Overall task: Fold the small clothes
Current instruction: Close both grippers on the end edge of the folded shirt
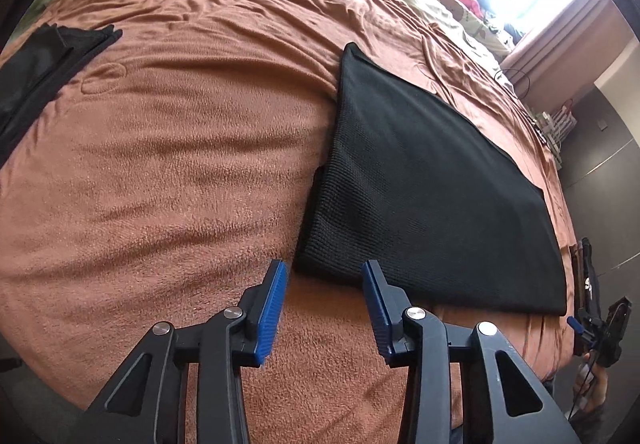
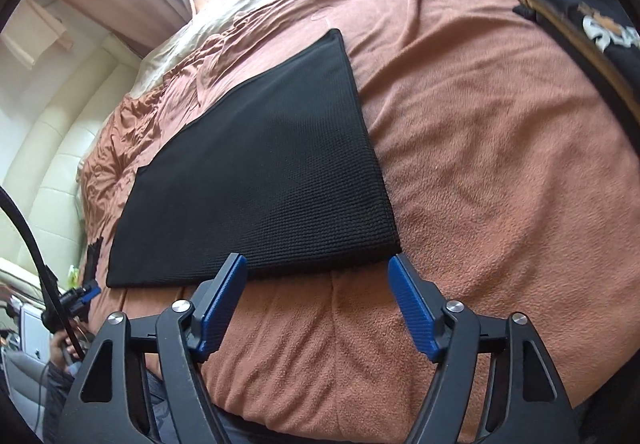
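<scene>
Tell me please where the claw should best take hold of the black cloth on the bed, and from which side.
Probably the near corners of the black cloth. It lies flat on the brown blanket, its near edge just ahead of both open claws: left claw, right claw. Come in low from the near side, one finger sliding under the edge.

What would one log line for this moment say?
black folded garment flat on orange blanket | left claw open, empty, near garment's edge | right claw open, empty | other dark clothes aside
</scene>
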Available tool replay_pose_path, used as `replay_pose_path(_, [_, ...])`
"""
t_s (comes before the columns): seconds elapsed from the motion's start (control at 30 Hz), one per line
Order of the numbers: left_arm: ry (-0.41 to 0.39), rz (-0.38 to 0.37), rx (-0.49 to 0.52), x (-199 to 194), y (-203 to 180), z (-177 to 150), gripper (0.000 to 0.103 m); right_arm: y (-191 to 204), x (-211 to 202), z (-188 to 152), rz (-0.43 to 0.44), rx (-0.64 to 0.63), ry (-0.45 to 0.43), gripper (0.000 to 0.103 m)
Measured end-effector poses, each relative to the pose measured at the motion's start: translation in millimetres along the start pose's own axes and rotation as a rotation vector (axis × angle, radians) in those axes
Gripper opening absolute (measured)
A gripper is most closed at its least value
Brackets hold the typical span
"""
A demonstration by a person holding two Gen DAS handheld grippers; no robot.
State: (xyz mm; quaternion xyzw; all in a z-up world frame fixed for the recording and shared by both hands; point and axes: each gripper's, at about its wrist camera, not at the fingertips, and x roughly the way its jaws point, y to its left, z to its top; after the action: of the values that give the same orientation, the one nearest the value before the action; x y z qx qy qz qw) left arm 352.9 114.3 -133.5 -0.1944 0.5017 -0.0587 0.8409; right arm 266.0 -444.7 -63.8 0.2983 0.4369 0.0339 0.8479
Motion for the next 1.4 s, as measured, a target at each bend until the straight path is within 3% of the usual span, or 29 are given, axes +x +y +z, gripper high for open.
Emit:
replay_pose_path(0.2, [0.031,0.002,-0.041,17.4,6.6,2.4,0.041,-17.2,15.3,0.2,0.069,0.074,0.024,0.064])
replay_pose_path(0.53, [0.066,-0.063,-0.168,30.9,17.5,1.7,0.041,-36.0,25.7,3.9,0.133,0.146,0.011,0.064])
replay_pose_path(0.7, [0.070,-0.082,-0.227,31.9,19.9,1.1,0.040,-55.8,32.5,2.6,0.191,0.240,-0.006,0.054])
replay_pose_path(0.87, [0.071,-0.092,-0.243,32.1,17.9,2.3,0.041,-68.6,37.7,0.9,0.228,0.285,-0.012,0.050])
replay_pose_path(1.03, [0.082,-0.158,-0.316,32.1,24.4,-1.6,0.035,-71.7,41.6,-2.2,0.249,0.314,-0.022,0.048])
replay_pose_path(1.3, [0.047,-0.132,-0.330,32.4,26.3,-1.4,0.025,-84.5,32.8,-12.1,0.181,0.323,-0.050,0.014])
replay_pose_path(1.4, [0.036,-0.106,-0.321,33.8,24.1,0.4,0.019,-77.9,25.6,-9.6,0.150,0.297,-0.060,0.007])
